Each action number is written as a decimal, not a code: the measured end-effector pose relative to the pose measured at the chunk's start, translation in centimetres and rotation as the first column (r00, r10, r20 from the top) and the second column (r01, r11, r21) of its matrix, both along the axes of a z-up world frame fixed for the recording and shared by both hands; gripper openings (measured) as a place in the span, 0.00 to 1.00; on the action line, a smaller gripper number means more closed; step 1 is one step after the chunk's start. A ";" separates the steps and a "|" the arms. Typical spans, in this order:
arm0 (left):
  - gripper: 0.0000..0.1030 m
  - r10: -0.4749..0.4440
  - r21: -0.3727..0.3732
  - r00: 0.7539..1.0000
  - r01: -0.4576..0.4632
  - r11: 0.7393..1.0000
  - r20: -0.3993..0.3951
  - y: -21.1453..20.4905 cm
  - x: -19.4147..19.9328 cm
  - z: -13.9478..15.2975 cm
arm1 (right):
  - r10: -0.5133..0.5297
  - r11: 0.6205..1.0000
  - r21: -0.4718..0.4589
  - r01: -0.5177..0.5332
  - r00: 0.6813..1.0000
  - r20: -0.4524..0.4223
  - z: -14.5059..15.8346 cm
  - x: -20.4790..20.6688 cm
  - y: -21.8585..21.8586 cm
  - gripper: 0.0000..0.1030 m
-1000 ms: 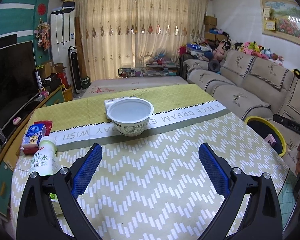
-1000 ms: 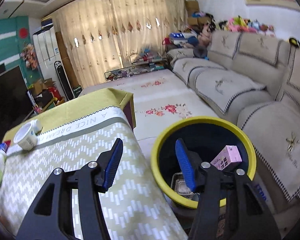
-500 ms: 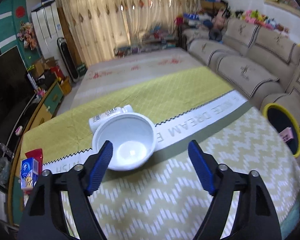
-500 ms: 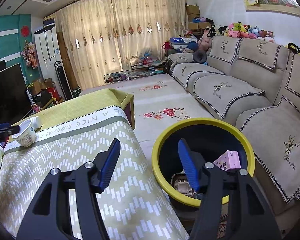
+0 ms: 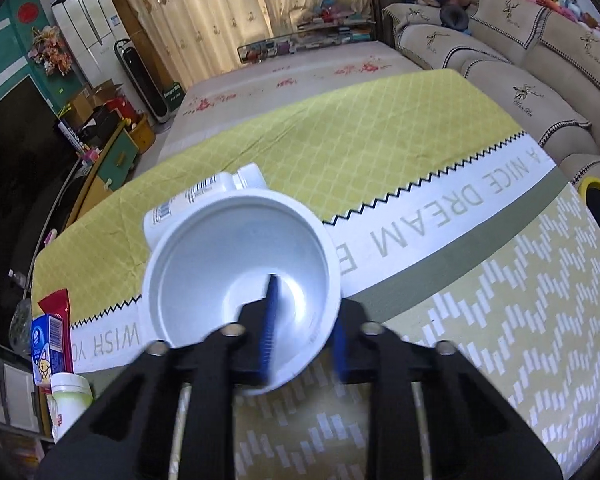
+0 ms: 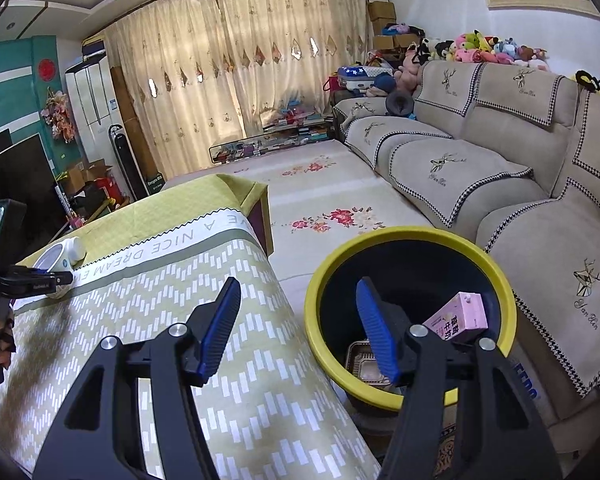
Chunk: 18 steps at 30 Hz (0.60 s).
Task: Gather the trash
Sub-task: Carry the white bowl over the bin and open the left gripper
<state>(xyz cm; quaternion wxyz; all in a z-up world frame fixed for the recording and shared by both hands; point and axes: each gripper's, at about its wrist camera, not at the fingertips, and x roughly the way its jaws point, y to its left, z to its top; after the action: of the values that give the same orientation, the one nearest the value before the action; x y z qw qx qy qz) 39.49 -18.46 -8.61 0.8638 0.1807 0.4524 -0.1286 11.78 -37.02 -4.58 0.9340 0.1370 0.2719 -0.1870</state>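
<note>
Straddling the bowl's [image 5: 236,264] near rim, the left gripper [image 5: 304,336] has one jaw inside and one outside, pinching the wall. The right gripper [image 6: 300,328] hangs above the bin [image 6: 404,240], jaws spread.

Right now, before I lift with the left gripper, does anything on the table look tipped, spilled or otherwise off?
Nothing looks spilled. The left gripper pinches the near wall of the empty white foam bowl, one finger inside and one outside. A white plastic bottle lies on its side right behind the bowl; whether they touch is unclear. The right gripper hangs open.
</note>
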 end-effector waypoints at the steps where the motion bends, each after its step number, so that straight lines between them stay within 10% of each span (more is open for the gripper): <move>1: 0.12 0.005 0.000 1.000 -0.005 1.000 0.001 0.0 0.0 0.0 | -0.002 1.000 0.002 0.002 1.000 0.002 0.0 0.0 0.0 0.56; 18: 0.07 -0.227 -0.078 0.970 0.234 0.969 0.084 -7.0 -10.4 6.3 | -0.044 0.997 -0.055 0.049 0.994 0.096 2.7 -6.4 -1.7 0.56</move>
<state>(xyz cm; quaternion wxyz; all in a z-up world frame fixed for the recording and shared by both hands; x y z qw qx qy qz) 29.04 -25.46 -2.29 0.8664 0.1986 0.3896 -0.2411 5.34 -38.71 -1.83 0.9447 0.1254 0.2187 -0.2097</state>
